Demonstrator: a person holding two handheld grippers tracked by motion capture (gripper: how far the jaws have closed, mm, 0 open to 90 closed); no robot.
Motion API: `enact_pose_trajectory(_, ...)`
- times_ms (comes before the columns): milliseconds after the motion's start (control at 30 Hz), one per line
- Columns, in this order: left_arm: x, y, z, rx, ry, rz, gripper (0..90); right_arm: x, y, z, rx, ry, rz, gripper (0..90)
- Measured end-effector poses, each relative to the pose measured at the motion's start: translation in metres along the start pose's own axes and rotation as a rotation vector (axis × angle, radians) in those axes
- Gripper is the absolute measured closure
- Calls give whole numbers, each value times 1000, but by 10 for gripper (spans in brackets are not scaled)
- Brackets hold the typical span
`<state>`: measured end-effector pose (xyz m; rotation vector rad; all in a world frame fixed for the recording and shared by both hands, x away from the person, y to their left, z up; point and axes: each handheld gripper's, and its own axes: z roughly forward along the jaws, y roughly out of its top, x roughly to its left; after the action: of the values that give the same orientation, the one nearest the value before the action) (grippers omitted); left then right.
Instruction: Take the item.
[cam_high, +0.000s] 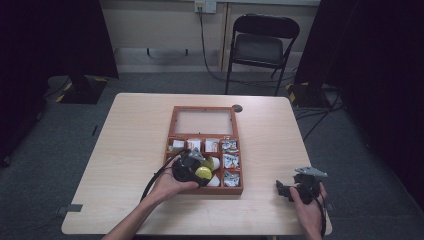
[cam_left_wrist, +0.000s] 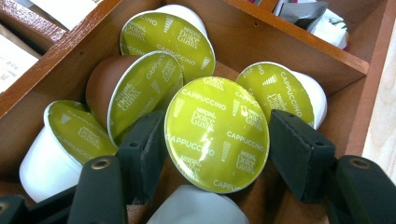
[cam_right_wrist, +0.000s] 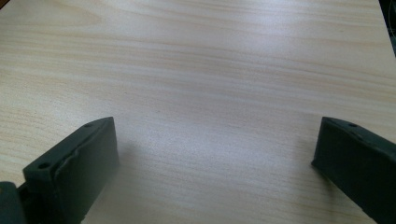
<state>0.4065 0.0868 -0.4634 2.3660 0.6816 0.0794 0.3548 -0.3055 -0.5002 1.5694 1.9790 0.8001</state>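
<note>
I am looking down at the light wooden table (cam_high: 135, 130) from above. A brown wooden box (cam_high: 171, 131) with a clear lid and many small compartments is sitting in the middle of it.

My left gripper (cam_left_wrist: 217, 147) is reaching into the near compartment of the box. Its two black jaws are sitting on each side of one green Dolce Gusto cappuccino capsule (cam_left_wrist: 217, 135). The left jaw is touching the capsule's rim. The right jaw is just beside it, so I cannot tell if the squeeze is tight. The capsule is tilted, with its shiny green lid facing the gripper's camera.

Other capsules are lying around it. One capsule with a brown cup (cam_left_wrist: 135, 93) is leaning just behind the left jaw. A white one (cam_left_wrist: 60, 140) is lying farther out on that side. Another capsule (cam_left_wrist: 168, 39) is resting behind those, against the box wall. One more capsule (cam_left_wrist: 285, 91) is sitting just past the right jaw. A white cup (cam_left_wrist: 198, 207) is lying below the held one, right between the jaws.

My right gripper (cam_right_wrist: 215, 158) is hanging over bare table, well apart from the box. Its jaws are spread wide with nothing between them.
</note>
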Motion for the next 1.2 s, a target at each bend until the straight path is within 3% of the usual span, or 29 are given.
enact_pose_trajectory(400, 0, 3, 3, 40, 20, 9, 367, 0, 0, 0, 0, 0, 0, 0)
enact_pose_trajectory(567, -3, 3, 5, 66, 45, 34, 366, 0, 0, 0, 0, 0, 0, 0)
enact_pose_trajectory(900, -4, 4, 6, 72, 68, 38, 366, 0, 0, 0, 0, 0, 0, 0)
enact_pose_trajectory(1200, -2, 3, 3, 33, 44, 17, 402, 0, 0, 0, 0, 0, 0, 0)
